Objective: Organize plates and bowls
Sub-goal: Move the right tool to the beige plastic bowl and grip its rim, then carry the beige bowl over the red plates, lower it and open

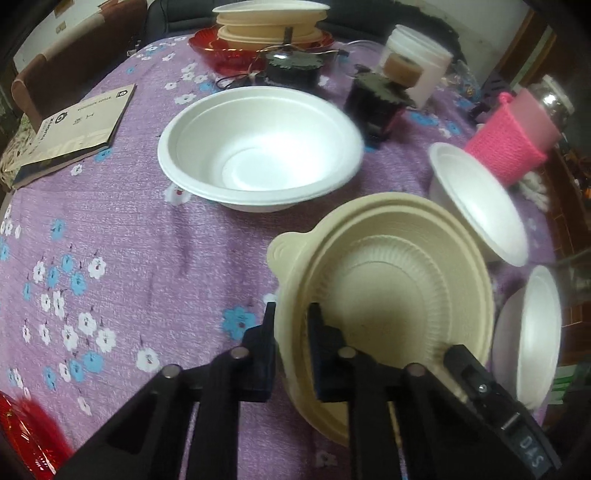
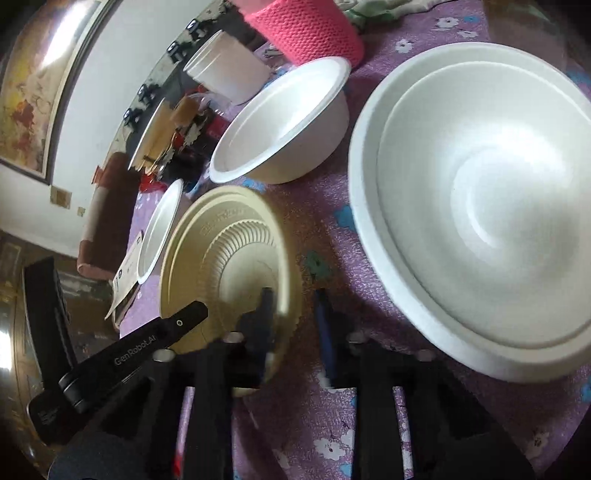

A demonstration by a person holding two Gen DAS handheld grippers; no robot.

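Observation:
My left gripper (image 1: 291, 325) is shut on the near rim of a cream bowl (image 1: 391, 295), one finger inside and one outside, and holds it tilted above the purple tablecloth. The same cream bowl (image 2: 229, 258) shows in the right wrist view. My right gripper (image 2: 293, 314) straddles its rim, jaws parted with a gap on the right side. A large white bowl (image 1: 258, 147) sits in the table's middle. A smaller white bowl (image 1: 476, 199) is at the right. A big white bowl (image 2: 480, 206) lies right of my right gripper, a smaller one (image 2: 284, 118) behind.
A stack of cream and white bowls (image 1: 269, 22) on a red plate (image 1: 221, 51) stands at the far edge. A book (image 1: 77, 125) lies at left. Dark jars (image 1: 376, 107), a white tub (image 1: 421, 62) and a pink knitted holder (image 1: 509, 147) crowd the right. Another red plate (image 1: 22, 435) is near left.

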